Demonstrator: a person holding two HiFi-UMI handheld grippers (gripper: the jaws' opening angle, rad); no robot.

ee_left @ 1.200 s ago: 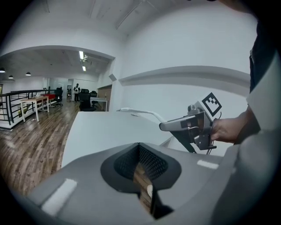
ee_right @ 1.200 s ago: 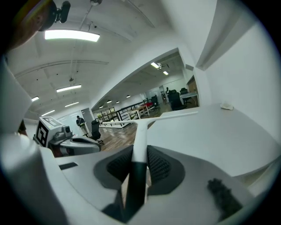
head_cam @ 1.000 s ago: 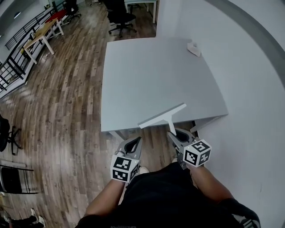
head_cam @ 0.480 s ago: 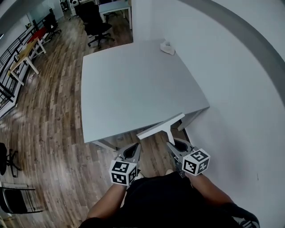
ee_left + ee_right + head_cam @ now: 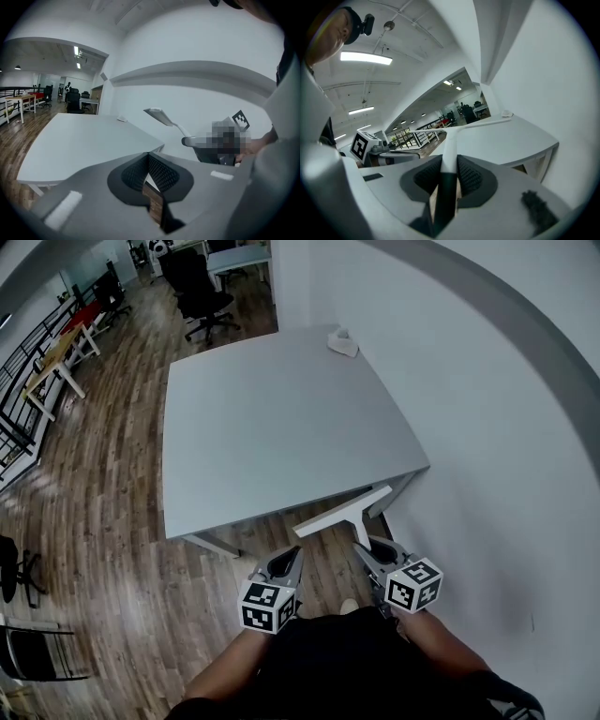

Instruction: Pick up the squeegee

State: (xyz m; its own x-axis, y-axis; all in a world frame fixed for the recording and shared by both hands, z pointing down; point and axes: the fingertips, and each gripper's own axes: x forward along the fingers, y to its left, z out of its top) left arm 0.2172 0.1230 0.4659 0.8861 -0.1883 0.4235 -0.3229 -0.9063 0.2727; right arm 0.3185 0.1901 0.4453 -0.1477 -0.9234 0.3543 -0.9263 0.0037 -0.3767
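Note:
A white T-shaped squeegee (image 5: 343, 511) hangs in the air just off the near edge of the grey table (image 5: 272, 418), above the wooden floor. My right gripper (image 5: 362, 542) is shut on its handle (image 5: 449, 157), and the blade (image 5: 476, 125) stretches crosswise ahead of the jaws. The left gripper view shows the squeegee (image 5: 160, 116) to the right, sticking out of the right gripper (image 5: 199, 141). My left gripper (image 5: 292, 555) is beside it, shut with nothing between its pads (image 5: 148, 154). Both grippers are close to the person's body.
A small white crumpled object (image 5: 342, 343) lies at the table's far corner by the white wall (image 5: 487, 427). A black office chair (image 5: 200, 282) and more desks (image 5: 56, 357) stand beyond, over the wooden floor (image 5: 94, 502).
Both grippers have drawn back from the table with the squeegee. Its blade was over the table's near edge and now hangs off it, above the floor.

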